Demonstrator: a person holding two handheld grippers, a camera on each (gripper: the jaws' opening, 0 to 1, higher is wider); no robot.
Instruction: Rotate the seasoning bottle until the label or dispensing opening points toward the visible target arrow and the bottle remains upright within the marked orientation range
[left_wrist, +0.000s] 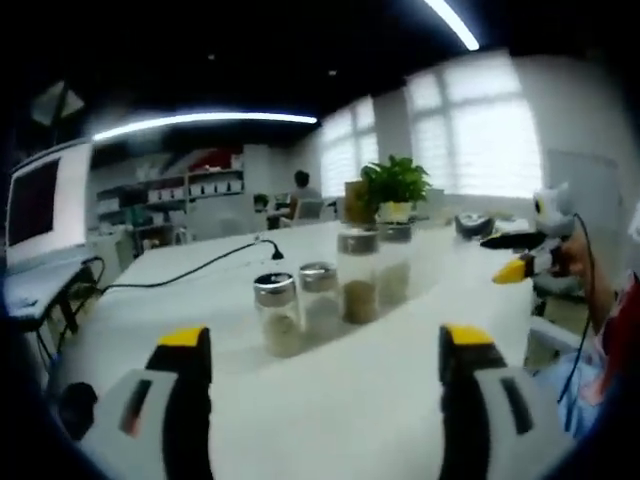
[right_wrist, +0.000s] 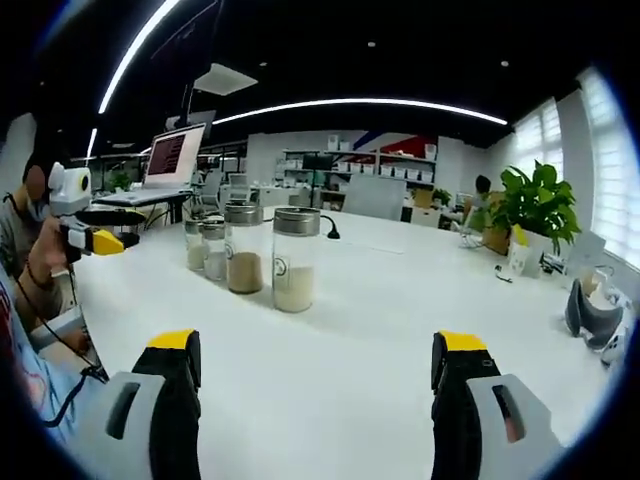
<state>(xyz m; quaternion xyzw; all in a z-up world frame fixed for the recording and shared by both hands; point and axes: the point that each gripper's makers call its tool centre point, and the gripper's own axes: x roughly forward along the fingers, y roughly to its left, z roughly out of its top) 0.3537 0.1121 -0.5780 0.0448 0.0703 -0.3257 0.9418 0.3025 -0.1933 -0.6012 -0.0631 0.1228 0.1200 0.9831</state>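
Several glass seasoning bottles with metal lids stand upright in a row on the white table (left_wrist: 330, 420). In the left gripper view the nearest bottle (left_wrist: 277, 315) holds pale powder and a taller one (left_wrist: 360, 275) holds brown powder. In the right gripper view the nearest tall bottle (right_wrist: 295, 260) carries a small round label facing me, with the brown-filled bottle (right_wrist: 243, 248) behind it. My left gripper (left_wrist: 322, 345) is open and well short of the row. My right gripper (right_wrist: 317, 345) is open too, some way from the bottles. Each gripper also appears in the other's view, held in a hand: right gripper (left_wrist: 525, 255), left gripper (right_wrist: 92, 238).
A black cable (left_wrist: 190, 270) runs across the table behind the bottles. A potted plant (left_wrist: 395, 185) stands at the table's far end, and a dark headset-like object (right_wrist: 592, 310) lies near the edge. A monitor (left_wrist: 35, 205) sits on a side desk. A person (left_wrist: 300, 190) sits far back.
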